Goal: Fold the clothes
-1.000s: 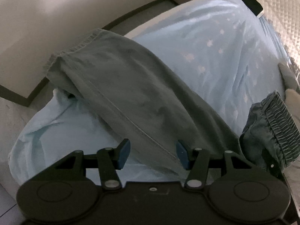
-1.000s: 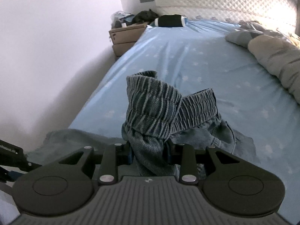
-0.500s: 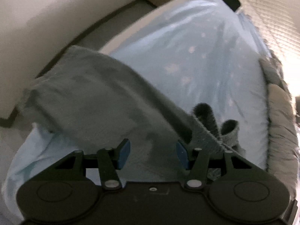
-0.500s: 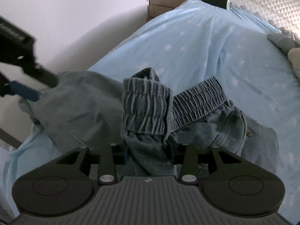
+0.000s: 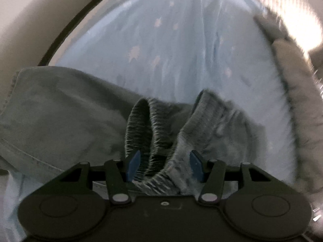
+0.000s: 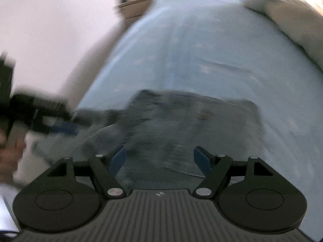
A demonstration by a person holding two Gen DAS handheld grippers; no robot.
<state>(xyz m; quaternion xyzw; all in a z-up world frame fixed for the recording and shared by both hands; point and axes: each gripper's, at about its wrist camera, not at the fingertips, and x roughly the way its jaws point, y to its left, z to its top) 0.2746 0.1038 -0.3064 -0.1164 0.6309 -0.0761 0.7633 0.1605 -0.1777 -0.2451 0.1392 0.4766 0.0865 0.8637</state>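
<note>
A pair of grey-blue denim trousers (image 5: pixel 60 119) lies on the light blue starred bed sheet (image 5: pixel 181 46). Its ribbed elastic waistband (image 5: pixel 141 129) stands bunched up between the jaws of my left gripper (image 5: pixel 164 166), which is open around it. In the blurred right wrist view the trousers (image 6: pixel 181 125) lie flatter on the sheet (image 6: pixel 201 50). My right gripper (image 6: pixel 159 160) is open and empty above them. The left gripper (image 6: pixel 40 119) shows at the left edge of that view.
A grey blanket (image 5: pixel 298 84) runs along the right side of the bed. A pale wall and dark floor strip (image 5: pixel 66 32) border the bed's left edge. A wooden bedside unit (image 6: pixel 137 8) with dark items stands at the far end.
My right gripper has opened and let go of the waistband, and the trousers dropped flatter. My left gripper has swung right so the waistband now sits between its open jaws.
</note>
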